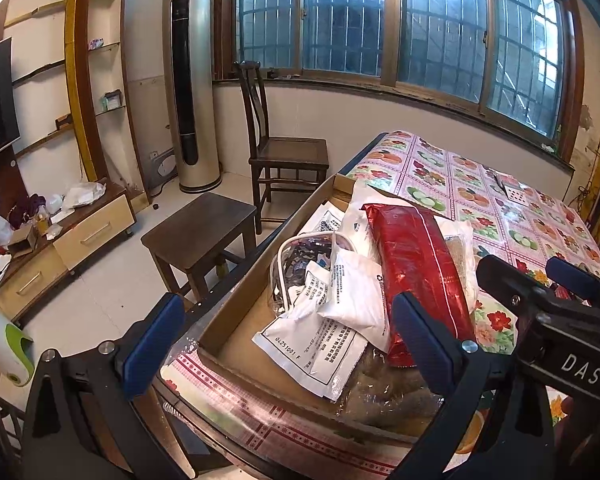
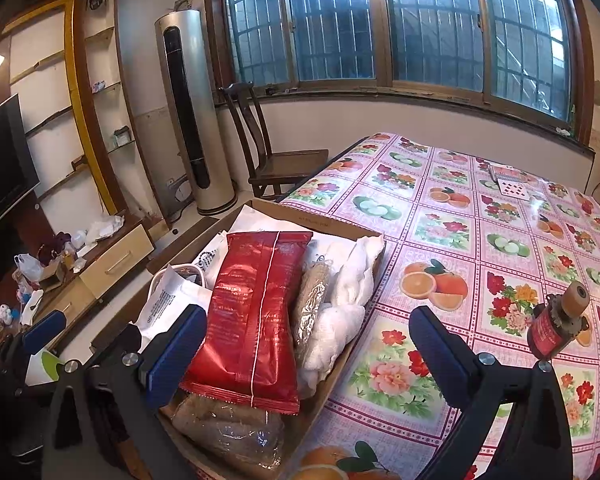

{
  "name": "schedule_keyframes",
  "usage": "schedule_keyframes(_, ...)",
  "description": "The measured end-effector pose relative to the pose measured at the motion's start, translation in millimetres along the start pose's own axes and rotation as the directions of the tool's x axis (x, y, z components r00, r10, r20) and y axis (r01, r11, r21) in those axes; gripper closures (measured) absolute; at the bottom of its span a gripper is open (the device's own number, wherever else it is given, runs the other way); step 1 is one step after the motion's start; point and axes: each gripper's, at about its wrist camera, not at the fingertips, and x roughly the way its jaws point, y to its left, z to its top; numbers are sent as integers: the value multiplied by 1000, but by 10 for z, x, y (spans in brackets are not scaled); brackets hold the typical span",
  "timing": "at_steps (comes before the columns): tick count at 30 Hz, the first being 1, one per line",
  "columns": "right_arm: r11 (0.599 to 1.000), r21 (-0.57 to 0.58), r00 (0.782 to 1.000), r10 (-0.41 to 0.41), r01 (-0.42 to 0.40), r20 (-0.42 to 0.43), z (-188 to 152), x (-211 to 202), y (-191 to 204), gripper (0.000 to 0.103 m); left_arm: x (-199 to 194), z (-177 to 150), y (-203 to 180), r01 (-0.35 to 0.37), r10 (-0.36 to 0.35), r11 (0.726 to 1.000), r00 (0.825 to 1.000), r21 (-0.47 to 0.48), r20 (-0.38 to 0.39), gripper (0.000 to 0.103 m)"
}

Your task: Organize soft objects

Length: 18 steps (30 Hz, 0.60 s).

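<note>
Left wrist view: left gripper (image 1: pixel 292 340) spread wide, holding nothing, hovering over cardboard box (image 1: pixel 236 304) of soft packets; red foil bag (image 1: pixel 416 276) lying on white pouches (image 1: pixel 352 296).

Right wrist view: right gripper (image 2: pixel 312 354) likewise agape and empty, straddling the box's right edge above floral tablecloth (image 2: pixel 480 240); small red bottle (image 2: pixel 556 326) standing just beside right finger.

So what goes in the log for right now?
left tool: open, empty | right tool: open, empty | red bag: topmost in cardboard box | stage: before grasp
</note>
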Motion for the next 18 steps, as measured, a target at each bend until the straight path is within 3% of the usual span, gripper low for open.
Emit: schedule_keyframes(18, 1000, 2, 1000, 1, -1, 16, -31, -103, -27, 1, -73, 3, -145, -9, 8, 1000, 1000, 30, 17, 0)
